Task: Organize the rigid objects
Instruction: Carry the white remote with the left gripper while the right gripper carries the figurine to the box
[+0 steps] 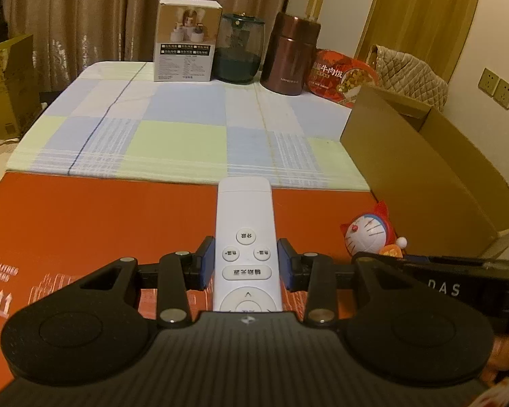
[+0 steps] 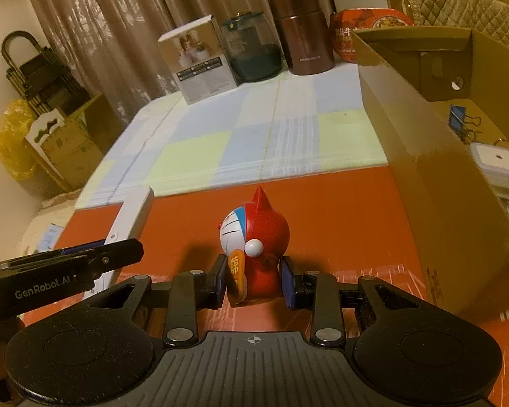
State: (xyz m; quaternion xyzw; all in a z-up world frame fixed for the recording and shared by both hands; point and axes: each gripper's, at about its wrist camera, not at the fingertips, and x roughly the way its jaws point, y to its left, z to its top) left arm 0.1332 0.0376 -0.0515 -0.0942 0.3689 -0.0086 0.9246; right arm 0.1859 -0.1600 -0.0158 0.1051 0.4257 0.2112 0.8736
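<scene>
The left gripper (image 1: 243,264) clamps the remote (image 1: 244,247) near its middle. Just right, the right gripper (image 2: 254,279) grips the figurine (image 2: 254,237) beside the box (image 2: 424,156).

A white remote control (image 1: 244,247) lies flat and face up on the orange mat (image 1: 102,224), pointing lengthwise toward the checked cloth. Just right of it stands a red-and-white cat figurine (image 2: 254,247) — upright, beside the open cardboard box (image 2: 424,156).
</scene>
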